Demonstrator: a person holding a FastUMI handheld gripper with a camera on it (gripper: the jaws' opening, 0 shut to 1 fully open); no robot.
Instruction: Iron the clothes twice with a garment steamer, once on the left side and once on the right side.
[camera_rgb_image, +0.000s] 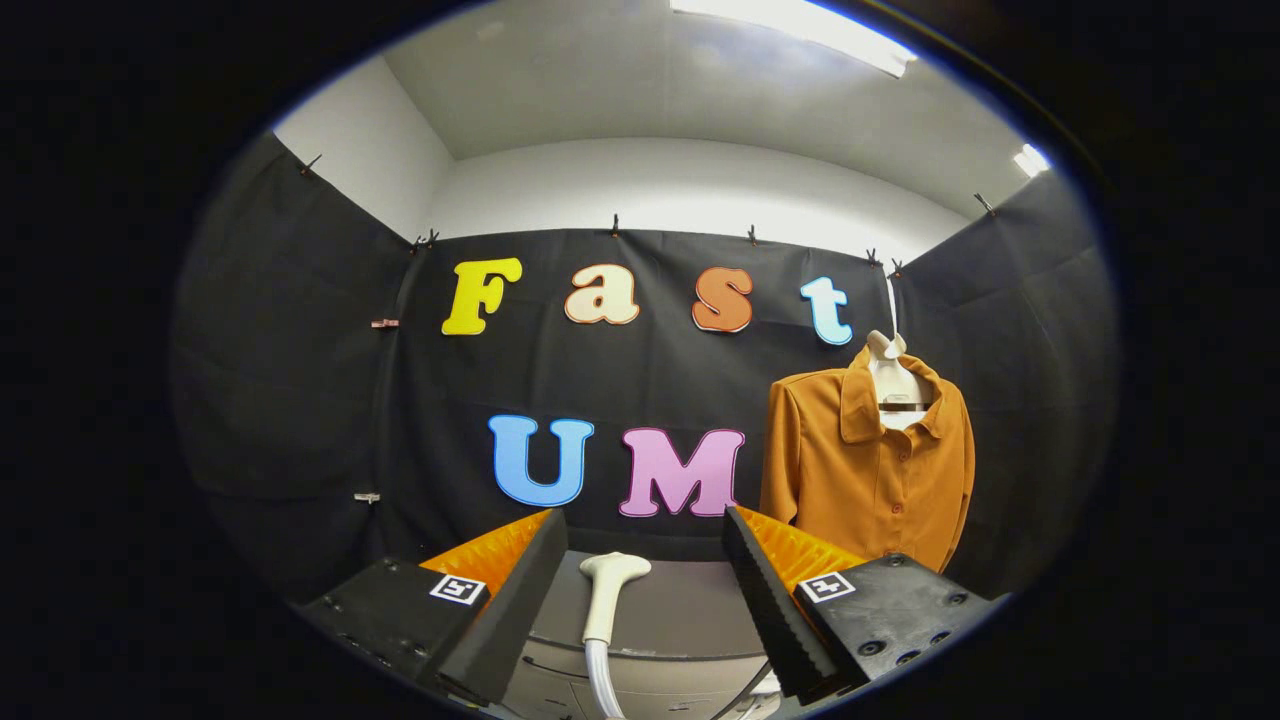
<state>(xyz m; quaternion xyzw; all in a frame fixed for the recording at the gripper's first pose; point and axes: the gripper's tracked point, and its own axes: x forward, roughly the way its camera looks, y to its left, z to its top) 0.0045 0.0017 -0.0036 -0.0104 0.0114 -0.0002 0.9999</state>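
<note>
Right up close I see my gripper (645, 560), and its two fingers (520, 600) stand wide apart. They hold nothing. Each finger has a small square tag on its block.

Between the fingers, a bit ahead of them, the steamer (608, 590) stands on a grey table (690, 610). Its head is wide at the top and its neck is thin. A pale hose (603, 690) runs down from the neck toward me. My fingers are not touching the steamer; there is room on both sides of it.

Past the right finger, a brown shirt (868, 465) hangs against the black wall (300, 400). It is on a white hanger (893, 380), and a white strap holds the hanger up at the top of the cloth. The shirt has a collar and buttons down the front. It hangs straight with its sleeves down. The shirt is well apart from the steamer and from my fingers.

Above the black wall I see a white wall and a bright light (800, 25) on the ceiling.
</note>
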